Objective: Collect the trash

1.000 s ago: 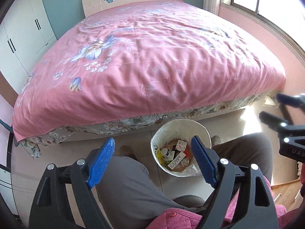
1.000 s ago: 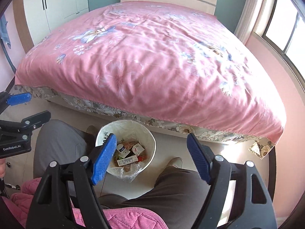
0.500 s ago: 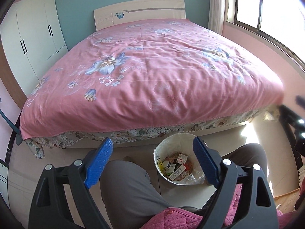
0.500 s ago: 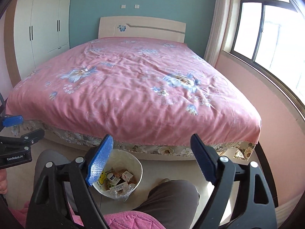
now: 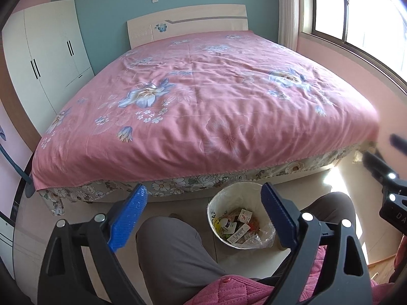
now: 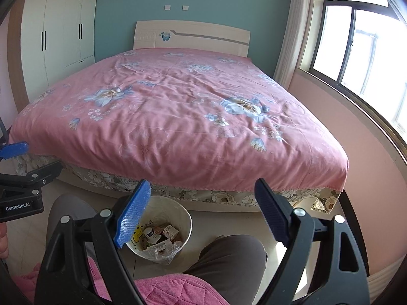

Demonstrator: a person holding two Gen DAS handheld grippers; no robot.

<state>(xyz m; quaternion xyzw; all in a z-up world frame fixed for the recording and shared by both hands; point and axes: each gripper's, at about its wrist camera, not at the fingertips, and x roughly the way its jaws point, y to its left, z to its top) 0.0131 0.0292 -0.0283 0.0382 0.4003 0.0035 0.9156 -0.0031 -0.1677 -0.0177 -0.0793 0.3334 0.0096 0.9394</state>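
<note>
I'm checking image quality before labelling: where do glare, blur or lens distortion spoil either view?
Left wrist view: the window is blown out white, a sun patch glares on the pale floor, and the right gripper is motion-blurred at the right edge. Right wrist view: the window is overexposed; the fisheye bows the white wardrobe. The white lined trash bin is sharp in both.

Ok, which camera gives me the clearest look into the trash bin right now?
The left wrist view. There the trash bin sits unobstructed between the open fingers, with boxes and wrappers visible inside. In the right wrist view the trash bin is partly hidden behind the right gripper's blue finger pad.
</note>
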